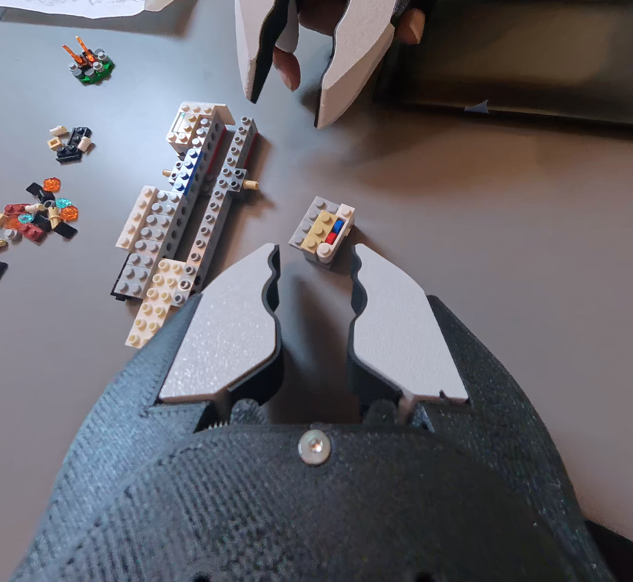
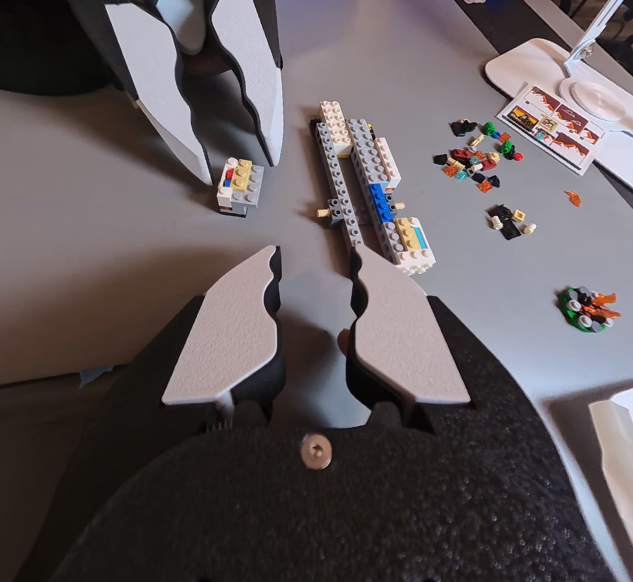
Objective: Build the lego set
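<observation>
My left tongs (image 1: pixel 315 250), spread and empty, sit nearest the small block (image 1: pixel 322 230), just beyond their tips; my right tongs (image 2: pixel 315 250) gape too.

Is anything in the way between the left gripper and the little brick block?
Nothing visible. The left gripper is open, and the little brick block sits on bare table just ahead of its fingertips.

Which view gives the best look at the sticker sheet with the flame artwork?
The right wrist view. There the sticker sheet lies flat and unobstructed on the grey table, beside the white stand base and beyond the loose piece pile. The left wrist view does not show it.
</observation>
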A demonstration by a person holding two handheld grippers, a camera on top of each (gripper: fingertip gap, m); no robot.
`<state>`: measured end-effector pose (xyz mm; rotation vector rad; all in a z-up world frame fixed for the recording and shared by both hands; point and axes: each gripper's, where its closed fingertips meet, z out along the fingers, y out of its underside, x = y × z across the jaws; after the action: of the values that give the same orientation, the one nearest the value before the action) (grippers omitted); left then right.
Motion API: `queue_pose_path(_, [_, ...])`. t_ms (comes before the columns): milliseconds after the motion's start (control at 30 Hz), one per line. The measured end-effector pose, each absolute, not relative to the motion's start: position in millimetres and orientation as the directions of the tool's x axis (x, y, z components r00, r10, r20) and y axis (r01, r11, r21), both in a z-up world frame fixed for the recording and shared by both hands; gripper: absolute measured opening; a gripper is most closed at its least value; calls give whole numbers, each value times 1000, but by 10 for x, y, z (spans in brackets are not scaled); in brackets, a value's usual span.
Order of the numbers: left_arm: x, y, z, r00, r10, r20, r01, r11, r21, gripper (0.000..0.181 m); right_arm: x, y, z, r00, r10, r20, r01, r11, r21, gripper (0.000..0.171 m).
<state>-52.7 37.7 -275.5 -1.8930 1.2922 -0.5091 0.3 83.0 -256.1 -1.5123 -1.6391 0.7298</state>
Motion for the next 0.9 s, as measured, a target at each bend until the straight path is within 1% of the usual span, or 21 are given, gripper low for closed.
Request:
queue_pose_path(167, [-480,345,-2780,376,-919,-120,-621,-153,-769,28,4,814,-2570,-2,986,167,547,140,-825,37])
queue_pose_path(333, [-482,353,-2775,382,-917,-113,-614,-161,-772,27,-18,788,-2546,-6,988,155,532,134,-836,36])
queue_pose_path(367, [-485,352,-2759,384,-916,-115,-611,-158,-776,19,-28,777,-2531,-7,988,152,523,134,-842,36])
queue_pose_path(500, [-484,355,-2693,398,-914,-84,-573,-176,-800,19,-71,698,-2446,-30,986,164,480,158,-863,36])
queue_pose_path(767, [-515,336,-2778,385,-918,-99,-612,-173,-772,19,-126,595,-2449,-60,975,212,494,214,-843,36])
queue_pose_path(900, [-524,338,-2785,386,-917,-100,-614,-174,-770,29,-119,585,-2440,-57,973,224,502,222,-836,36])
